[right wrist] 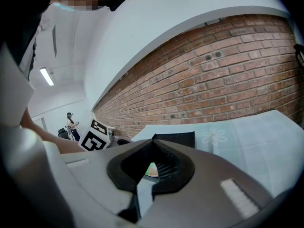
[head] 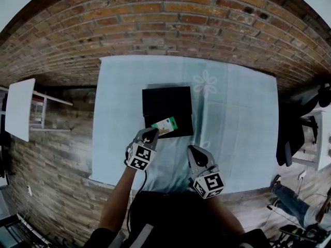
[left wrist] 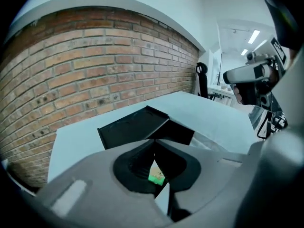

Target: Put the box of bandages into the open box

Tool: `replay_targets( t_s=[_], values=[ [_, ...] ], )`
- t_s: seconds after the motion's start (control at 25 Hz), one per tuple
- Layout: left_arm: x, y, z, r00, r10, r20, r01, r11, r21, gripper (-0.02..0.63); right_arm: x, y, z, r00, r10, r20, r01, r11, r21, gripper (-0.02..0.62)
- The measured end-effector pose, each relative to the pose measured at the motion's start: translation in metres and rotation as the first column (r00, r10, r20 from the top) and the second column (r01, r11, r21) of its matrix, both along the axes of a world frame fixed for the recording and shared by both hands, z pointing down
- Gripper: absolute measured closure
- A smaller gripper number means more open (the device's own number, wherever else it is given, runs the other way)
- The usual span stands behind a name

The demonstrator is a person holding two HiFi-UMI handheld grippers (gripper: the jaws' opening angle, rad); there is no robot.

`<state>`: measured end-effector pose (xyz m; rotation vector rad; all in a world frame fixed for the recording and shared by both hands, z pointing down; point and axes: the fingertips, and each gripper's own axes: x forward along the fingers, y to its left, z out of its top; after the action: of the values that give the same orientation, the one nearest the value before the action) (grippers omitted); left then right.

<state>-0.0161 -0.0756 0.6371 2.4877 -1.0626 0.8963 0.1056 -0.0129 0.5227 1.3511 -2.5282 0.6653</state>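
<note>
Two claws, left claw [head: 150, 135] and right claw [head: 192, 151], both closed, empty; just ahead of left claw, one bandage box [head: 165, 125] inside one black box [head: 166, 105].

open box [head: 166, 103] black | bandage box [head: 164, 125] green-white | tablecloth [head: 243, 138] pale blue, floral

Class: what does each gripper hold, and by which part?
Nothing held: left gripper and right gripper are both shut, empty; the box of bandages rests at the near edge of the open box.
</note>
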Motion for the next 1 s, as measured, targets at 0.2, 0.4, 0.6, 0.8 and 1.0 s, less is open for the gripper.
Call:
replay_targets(
  t_s=[0.2, 0.4, 0.6, 0.8, 1.0],
  values=[
    [0.003, 0.021, -0.032, 0.998, -0.035, -0.057, 0.037, 0.999, 0.04, 0.606, -0.006, 0.008, -0.008, 1.0, -0.021, 0.0, 0.021, 1.0, 0.012, 0.595],
    [-0.003, 0.043, -0.057, 0.984, -0.143, -0.105, 0.148, 0.988, 0.046, 0.606, -0.011, 0.016, -0.014, 0.999, -0.034, -0.002, 0.034, 0.999, 0.017, 0.595],
    [-0.008, 0.074, -0.092, 0.946, -0.249, -0.207, 0.268, 0.961, 0.07, 0.606, -0.015, 0.03, -0.03, 0.999, -0.048, -0.001, 0.048, 0.997, 0.053, 0.595],
    [-0.017, 0.099, -0.14, 0.916, -0.311, -0.253, 0.366, 0.906, 0.211, 0.606, -0.014, 0.047, -0.053, 0.999, -0.042, 0.007, 0.041, 0.991, 0.131, 0.595],
    [-0.032, 0.121, -0.179, 0.864, -0.363, -0.349, 0.465, 0.842, 0.274, 0.606, -0.018, 0.067, -0.068, 0.999, -0.044, 0.017, 0.041, 0.983, 0.178, 0.595]
  ],
)
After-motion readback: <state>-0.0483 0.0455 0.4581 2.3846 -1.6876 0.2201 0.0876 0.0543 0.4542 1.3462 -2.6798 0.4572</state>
